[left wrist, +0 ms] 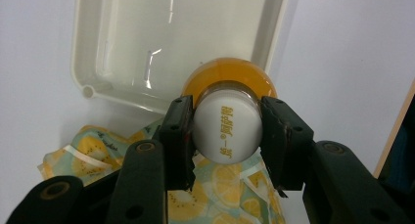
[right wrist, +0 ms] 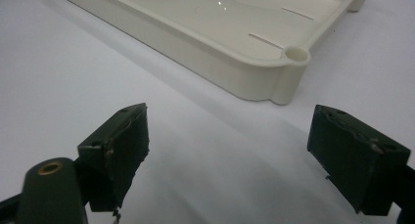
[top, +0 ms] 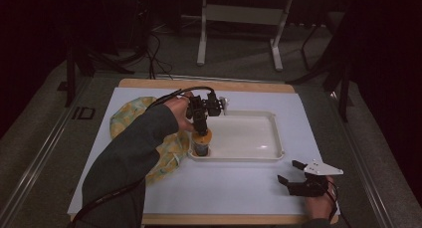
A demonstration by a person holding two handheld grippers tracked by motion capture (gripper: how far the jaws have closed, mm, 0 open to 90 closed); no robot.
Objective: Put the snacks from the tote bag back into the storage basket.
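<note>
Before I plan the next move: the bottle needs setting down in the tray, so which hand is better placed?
Left. The left gripper has its jaws shut on the bottle at the tray corner, while the right gripper rests open on the table, apart from the tray.

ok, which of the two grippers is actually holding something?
The left gripper: its pads clamp the white-capped bottle at the near left corner of the cream tray. The right gripper rests open on the white sheet, nothing between its jaws.

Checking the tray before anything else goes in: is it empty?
Nearly: the white tray is bare except at its near-left corner, where the left gripper holds an orange-lidded bottle.
</note>
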